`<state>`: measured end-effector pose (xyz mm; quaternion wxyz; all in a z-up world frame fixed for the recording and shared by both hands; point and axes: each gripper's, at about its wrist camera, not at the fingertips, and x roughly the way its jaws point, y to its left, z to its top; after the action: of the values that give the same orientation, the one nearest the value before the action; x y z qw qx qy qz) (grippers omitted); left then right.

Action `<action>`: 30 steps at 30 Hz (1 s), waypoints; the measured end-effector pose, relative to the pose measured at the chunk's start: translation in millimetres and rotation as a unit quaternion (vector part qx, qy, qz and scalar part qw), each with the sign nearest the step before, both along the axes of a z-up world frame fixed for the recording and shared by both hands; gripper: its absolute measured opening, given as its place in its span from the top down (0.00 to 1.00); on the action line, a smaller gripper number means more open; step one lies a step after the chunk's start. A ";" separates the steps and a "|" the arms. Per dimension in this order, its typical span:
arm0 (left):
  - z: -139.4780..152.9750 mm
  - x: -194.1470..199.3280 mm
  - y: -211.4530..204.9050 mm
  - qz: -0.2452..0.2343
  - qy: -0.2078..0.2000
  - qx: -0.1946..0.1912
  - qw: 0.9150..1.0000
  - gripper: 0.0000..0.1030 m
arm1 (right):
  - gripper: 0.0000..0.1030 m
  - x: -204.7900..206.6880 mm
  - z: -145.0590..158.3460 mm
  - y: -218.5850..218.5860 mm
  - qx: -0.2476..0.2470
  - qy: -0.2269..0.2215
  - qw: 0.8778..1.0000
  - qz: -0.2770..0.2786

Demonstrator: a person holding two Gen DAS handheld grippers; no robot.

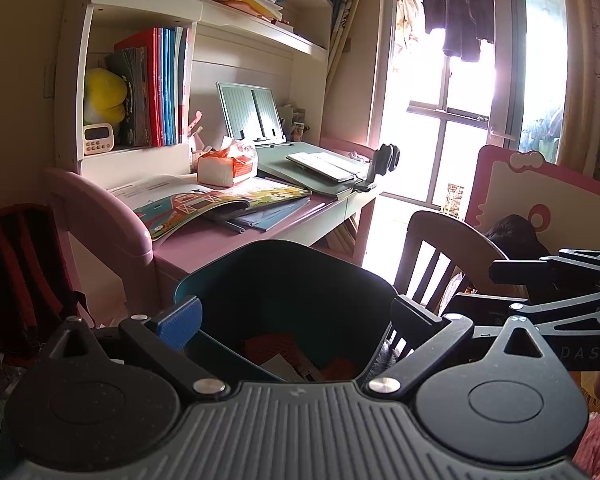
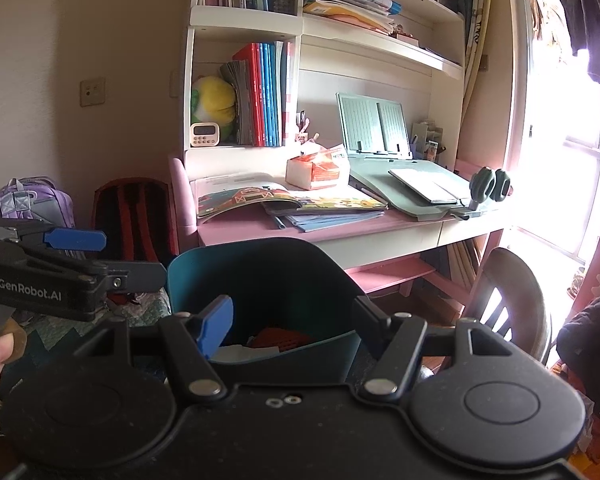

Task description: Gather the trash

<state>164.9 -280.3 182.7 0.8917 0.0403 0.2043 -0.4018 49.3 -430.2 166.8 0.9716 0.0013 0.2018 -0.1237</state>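
The teal bin (image 1: 284, 292) sits just in front of the pink tabletop (image 1: 204, 244), below its front edge. Both grippers frame the bin from the near side. The left gripper (image 1: 296, 320) has its jaws spread wide with the bin between them; whether the pads press on the bin walls cannot be told from either view, since the fingertips overlap the rim without a clear sign of contact. The right gripper (image 2: 296, 320) also stands wide apart, the bin seen between its fingers; nothing appears clamped in it.

Inside the bin lie some scraps (image 2: 276, 340), orange-red and white pieces near the bottom, so part of the collecting looks done.

On the tabletop behind the bin, an orange-and-white tissue pack (image 2: 318, 170) stands with crumpled paper poking from its top; whether that counts as trash is unclear. Open picture books (image 2: 284, 200) lie in front of it, and a grey-green reading stand (image 2: 384, 152) sits further toward the window. No loose litter is plainly visible on the tabletop, so what remains is likely a search for further scraps or carrying the bin away.
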 end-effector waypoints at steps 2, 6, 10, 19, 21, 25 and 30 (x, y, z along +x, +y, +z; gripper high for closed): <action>-0.2 -1.2 0.3 -0.001 -0.001 -0.001 1.000 0.01 | 0.36 -0.7 0.5 0.1 0.001 -0.002 1.000 -0.002; 0.3 -2.1 1.1 -0.003 -0.003 -0.002 1.000 0.01 | 0.36 -3.4 1.4 1.5 0.000 -0.007 1.000 -0.006; 0.6 -3.9 2.2 -0.006 -0.004 -0.004 1.000 0.01 | 0.36 -5.1 1.2 5.4 -0.006 -0.011 1.000 -0.010; -0.7 -6.4 2.5 -0.015 -0.002 -0.001 1.000 0.01 | 0.36 -7.9 3.6 13.9 -0.010 -0.008 1.000 -0.029; -1.0 -7.4 3.1 -0.018 -0.001 -0.001 1.000 0.01 | 0.36 -9.0 4.1 16.2 -0.015 -0.009 0.999 -0.032; -2.4 -10.6 4.9 -0.023 0.001 0.002 1.000 0.01 | 0.36 -10.7 3.5 18.8 -0.015 -0.009 0.999 -0.034; -3.3 -18.0 8.9 -0.020 -0.003 0.005 1.000 0.01 | 0.36 -15.5 3.7 22.3 -0.013 -0.011 0.999 -0.033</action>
<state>146.9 -271.4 179.4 0.8840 0.0501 0.2025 -0.4185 33.8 -407.8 170.6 0.9690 -0.0036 0.1896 -0.1581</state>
